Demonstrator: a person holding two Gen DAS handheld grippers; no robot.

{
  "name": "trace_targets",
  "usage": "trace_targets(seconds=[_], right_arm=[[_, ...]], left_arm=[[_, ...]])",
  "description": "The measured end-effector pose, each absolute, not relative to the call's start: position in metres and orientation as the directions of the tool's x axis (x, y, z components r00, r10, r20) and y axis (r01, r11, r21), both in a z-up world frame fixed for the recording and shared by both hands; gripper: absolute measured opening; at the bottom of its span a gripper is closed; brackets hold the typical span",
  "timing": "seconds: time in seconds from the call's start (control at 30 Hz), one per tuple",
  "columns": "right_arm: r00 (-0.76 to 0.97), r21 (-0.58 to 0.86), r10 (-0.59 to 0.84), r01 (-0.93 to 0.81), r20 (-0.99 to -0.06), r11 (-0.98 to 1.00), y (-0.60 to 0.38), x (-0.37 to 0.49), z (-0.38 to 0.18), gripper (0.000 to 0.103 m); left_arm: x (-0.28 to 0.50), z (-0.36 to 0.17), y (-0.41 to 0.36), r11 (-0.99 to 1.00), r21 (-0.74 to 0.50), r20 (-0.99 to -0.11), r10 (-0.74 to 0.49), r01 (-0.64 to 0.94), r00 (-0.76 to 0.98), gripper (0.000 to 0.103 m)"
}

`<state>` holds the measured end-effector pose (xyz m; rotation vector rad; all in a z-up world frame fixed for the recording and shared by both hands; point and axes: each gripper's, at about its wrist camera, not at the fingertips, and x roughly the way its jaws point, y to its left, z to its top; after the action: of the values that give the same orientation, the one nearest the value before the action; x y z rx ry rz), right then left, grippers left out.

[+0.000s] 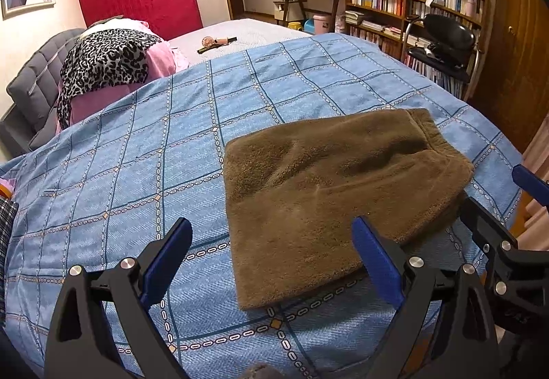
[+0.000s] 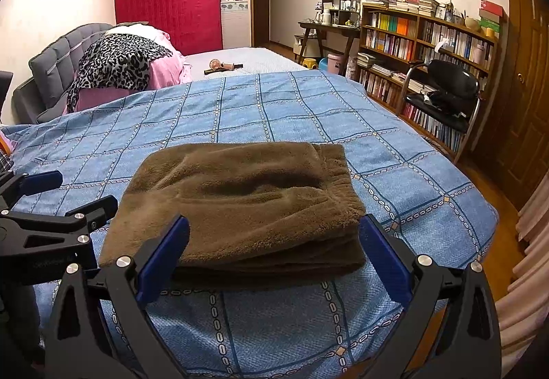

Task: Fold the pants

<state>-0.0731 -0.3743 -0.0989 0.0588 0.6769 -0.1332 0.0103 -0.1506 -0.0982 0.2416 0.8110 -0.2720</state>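
Brown fleece pants (image 1: 329, 193) lie folded in a compact stack on the blue checked bedspread (image 1: 154, 139), waistband at the far right. My left gripper (image 1: 271, 235) is open and empty, its right finger over the stack's near edge. My right gripper (image 2: 274, 235) is open and empty, hovering just in front of the stack (image 2: 240, 200), with its fingers at either side of the near edge. The right gripper shows at the right edge of the left wrist view (image 1: 497, 204). The left gripper shows at the left edge of the right wrist view (image 2: 65, 193).
A pile of pink and leopard-print bedding (image 2: 127, 67) lies by the grey headboard. A small fan (image 2: 219, 65) lies on the far sheet. A black chair (image 2: 446, 97) and bookshelves (image 2: 425, 46) stand right of the bed.
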Motion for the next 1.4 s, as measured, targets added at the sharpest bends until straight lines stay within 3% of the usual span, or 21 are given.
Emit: trace_targets(seconds=[1.4], right_arm=[[0.771, 0.017, -0.092, 0.132, -0.63, 0.991, -0.3739, -0.0706, -0.1059, 0.1]], left_arm=[[0.0038, -0.1034, -0.1585, 0.923, 0.125, -0.737, -0.159, 0.363, 0.657, 0.093]])
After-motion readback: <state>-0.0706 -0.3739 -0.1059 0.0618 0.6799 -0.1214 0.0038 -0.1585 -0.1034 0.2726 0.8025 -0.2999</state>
